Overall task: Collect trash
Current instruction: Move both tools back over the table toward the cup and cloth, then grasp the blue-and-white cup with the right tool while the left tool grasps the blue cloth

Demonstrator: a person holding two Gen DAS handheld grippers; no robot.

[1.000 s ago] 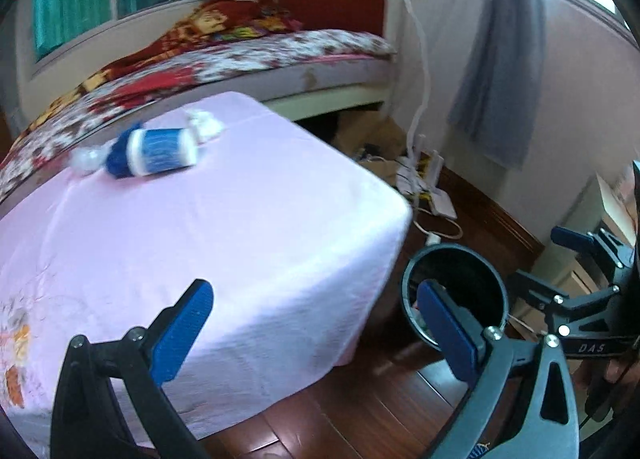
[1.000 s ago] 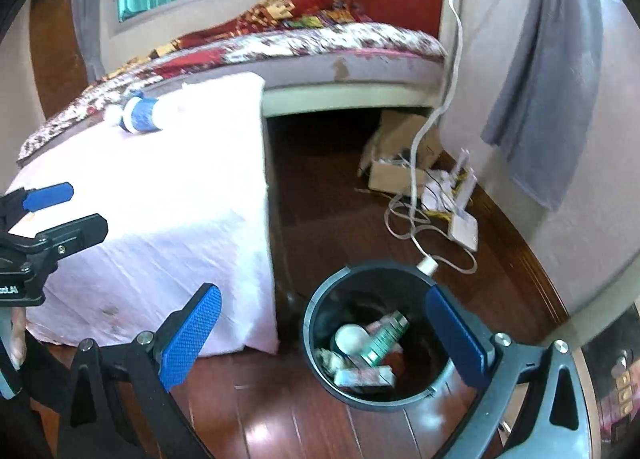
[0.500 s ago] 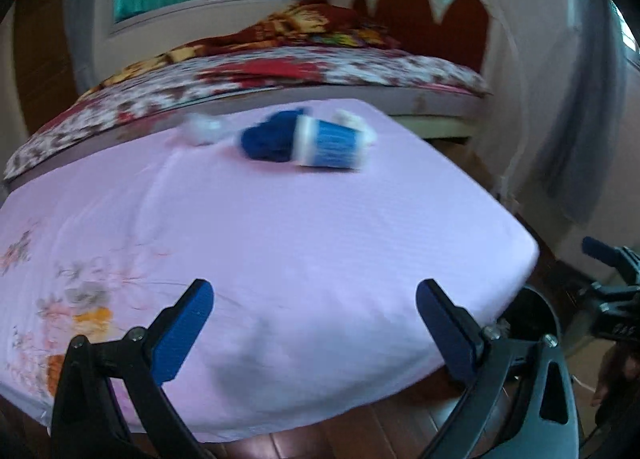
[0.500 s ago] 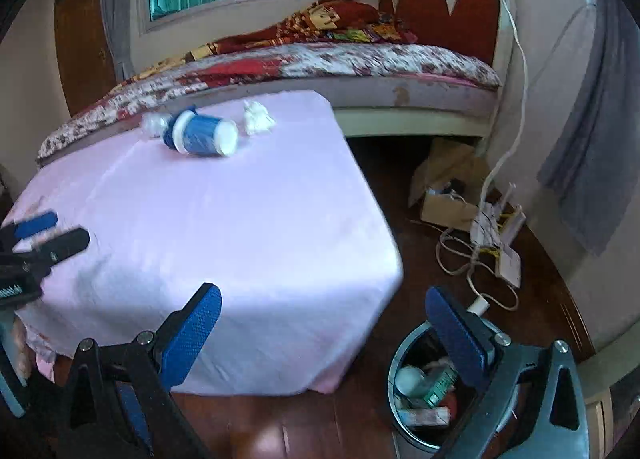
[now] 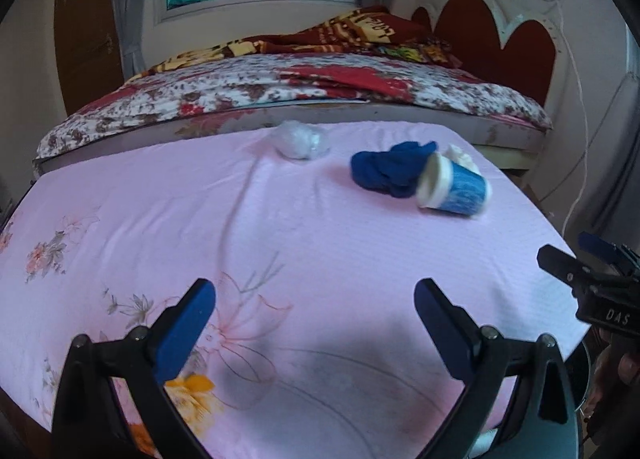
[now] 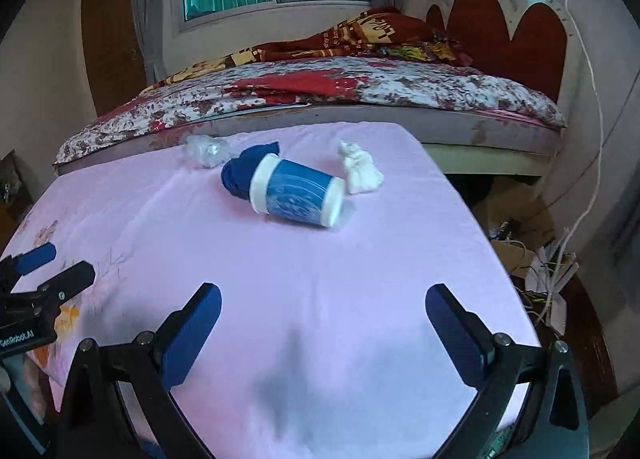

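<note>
A blue and white paper cup (image 5: 454,189) (image 6: 298,197) lies on its side at the far end of the pink-covered table (image 5: 280,259) (image 6: 320,279). A dark blue cloth wad (image 5: 390,169) (image 6: 240,173) touches its mouth end. A crumpled white tissue (image 6: 360,169) (image 5: 460,155) lies beside the cup's base. A crumpled clear plastic wad (image 5: 298,143) (image 6: 206,151) lies further left. My left gripper (image 5: 316,323) and right gripper (image 6: 324,323) are both open and empty, over the table's near part, well short of the trash.
A bed (image 5: 300,91) with a floral cover stands behind the table. Cardboard, cables and a power strip (image 6: 548,259) lie on the wooden floor to the right. A sliver of the black bin's rim (image 5: 582,379) shows at the lower right of the left wrist view.
Both grippers swung left and up from the bin on the floor to face the table top. The trash pieces now sit ahead of both. Both stayed open.
</note>
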